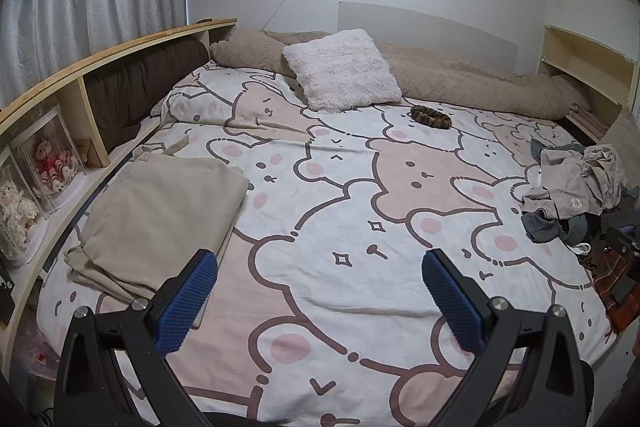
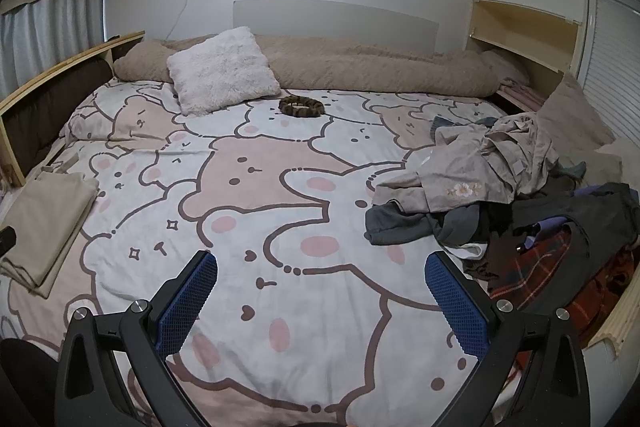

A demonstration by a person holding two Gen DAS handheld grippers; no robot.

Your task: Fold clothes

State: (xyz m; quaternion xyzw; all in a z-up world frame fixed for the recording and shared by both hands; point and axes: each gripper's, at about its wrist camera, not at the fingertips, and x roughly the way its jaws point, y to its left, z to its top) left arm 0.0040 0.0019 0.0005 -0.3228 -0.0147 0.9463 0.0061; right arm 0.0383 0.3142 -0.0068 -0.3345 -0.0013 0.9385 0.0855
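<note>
Fingers (image 1: 200, 283) of left gripper (image 1: 320, 291) spread wide with nothing between them, hanging over bare bedspread (image 1: 360, 227). Right gripper (image 2: 322, 291) likewise wide apart and empty, blue pads facing each other above the same printed cover.

Open room across the whole middle of the bed: flat cartoon-bear bedspread, a few shallow creases, nothing lying on it near the fingers. Left edge bounded by a wooden shelf (image 1: 100, 67) running along the bed, with boxed dolls (image 1: 48, 163) in its near compartment. Just inside that edge, folded beige cloth (image 1: 160, 211), squared and stacked in neat layers, close to the left fingers. Same stack at far left in the right wrist view (image 2: 44, 223).

Right edge taken up by pile of clothes (image 2: 500, 195): crumpled, unfolded, heaped over one another. Grey-beige garment with a small flower print on top, dark grey pieces beneath, red plaid fabric (image 2: 552, 267) nearest, just beside the right gripper's right finger. Same pile at the right rim of the left wrist view (image 1: 576, 195).

Farther back, small brown ring-shaped item (image 1: 431, 117) alone on the cover, then fluffy white pillow (image 1: 344, 71) leaning on a long rolled beige blanket (image 1: 480, 75) against the white wall.
</note>
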